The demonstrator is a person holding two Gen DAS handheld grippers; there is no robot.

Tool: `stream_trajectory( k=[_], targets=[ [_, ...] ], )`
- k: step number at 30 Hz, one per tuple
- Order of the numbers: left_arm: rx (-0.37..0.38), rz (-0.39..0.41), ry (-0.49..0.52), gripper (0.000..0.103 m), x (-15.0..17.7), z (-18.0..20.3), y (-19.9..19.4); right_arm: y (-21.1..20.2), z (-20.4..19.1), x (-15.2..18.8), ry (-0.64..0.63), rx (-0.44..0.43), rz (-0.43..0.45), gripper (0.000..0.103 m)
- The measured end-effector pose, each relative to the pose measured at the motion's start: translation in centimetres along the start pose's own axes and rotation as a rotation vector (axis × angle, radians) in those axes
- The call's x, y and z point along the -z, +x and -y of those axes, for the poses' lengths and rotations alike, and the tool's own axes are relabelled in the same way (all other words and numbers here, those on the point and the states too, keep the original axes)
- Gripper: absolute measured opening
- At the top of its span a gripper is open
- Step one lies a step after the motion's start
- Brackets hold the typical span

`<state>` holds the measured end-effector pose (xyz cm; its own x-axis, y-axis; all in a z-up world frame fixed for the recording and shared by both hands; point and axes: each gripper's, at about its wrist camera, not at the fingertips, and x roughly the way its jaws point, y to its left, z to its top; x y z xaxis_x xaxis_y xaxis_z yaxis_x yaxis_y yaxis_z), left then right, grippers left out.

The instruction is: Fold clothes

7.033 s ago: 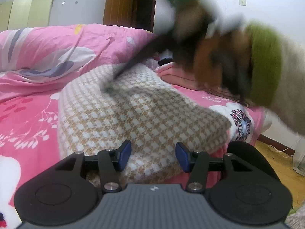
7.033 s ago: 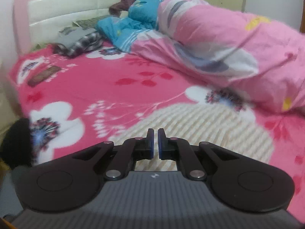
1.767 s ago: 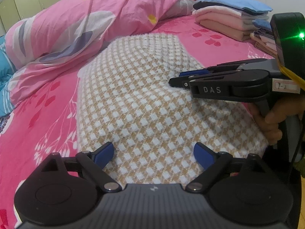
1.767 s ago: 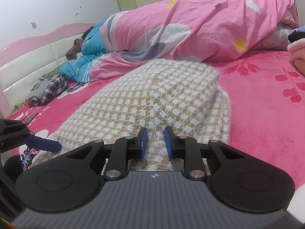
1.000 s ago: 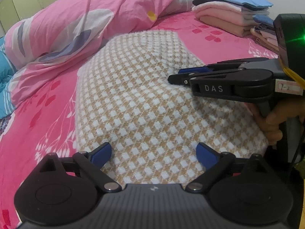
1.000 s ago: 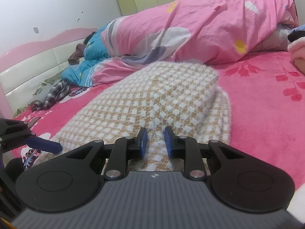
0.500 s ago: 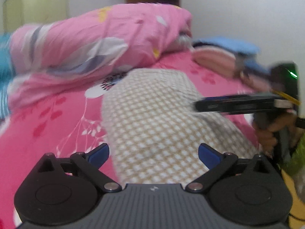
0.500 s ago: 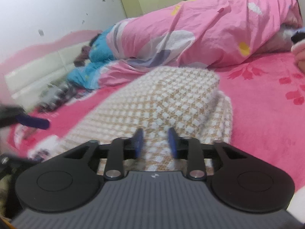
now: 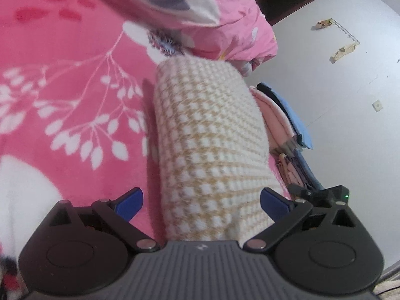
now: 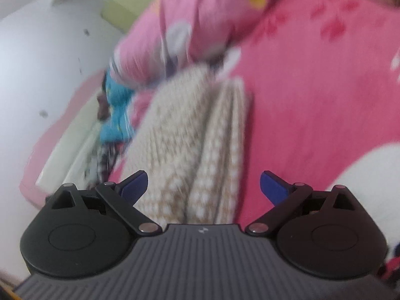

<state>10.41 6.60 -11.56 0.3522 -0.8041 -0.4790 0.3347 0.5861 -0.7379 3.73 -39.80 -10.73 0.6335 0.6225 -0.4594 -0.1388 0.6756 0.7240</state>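
- The folded checked sweater (image 9: 210,135), tan and white, lies on the pink flowered bed sheet (image 9: 62,80), seen as a long roll running away from the camera in the left wrist view.
- The left tongs (image 9: 202,203) stand spread wide, one blue pad on each side of the sweater's near end; the pads do not press on the cloth, so nothing is grasped.
- The right tongs (image 10: 203,187) are likewise released; their jaws have just been opening, and the sweater (image 10: 197,145) lies between and beyond the pads, its stacked folded edges showing, with no pad bearing on it. This view is blurred.
- In the left wrist view the right tongs' black body (image 9: 322,195) shows just past the sweater's right edge, low down.
- A pink quilt (image 9: 200,7) is bunched at the far end of the sweater.
- A stack of folded clothes (image 9: 282,120), pink and blue, sits just beside the sweater's right flank, against the white wall (image 9: 350,87).
- In the right wrist view a blue cloth (image 10: 115,115) lies near the headboard (image 10: 65,147).
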Motion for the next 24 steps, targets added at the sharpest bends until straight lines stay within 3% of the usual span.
stream_trajectory(
  k=[4,10,18,24],
  targets=[
    [0.089,-0.001,0.004,0.103,-0.7,-1.0,1.0,2.2,-1.1,-0.5,-0.069,0.007,-0.098,0.102],
    [0.190,-0.040,0.027,0.103,-2.4,-1.6,3.2,4.8,-0.9,-2.2,-0.026,-0.107,-0.187,0.103],
    [0.242,-0.089,0.056,0.103,-3.3,-1.6,5.0,8.3,-1.5,-3.8,-0.062,-0.231,-0.256,0.103],
    [0.243,-0.105,0.070,0.103,-3.7,-1.5,6.4,9.7,-2.1,-4.2,-0.066,-0.283,-0.243,0.103]
  ],
)
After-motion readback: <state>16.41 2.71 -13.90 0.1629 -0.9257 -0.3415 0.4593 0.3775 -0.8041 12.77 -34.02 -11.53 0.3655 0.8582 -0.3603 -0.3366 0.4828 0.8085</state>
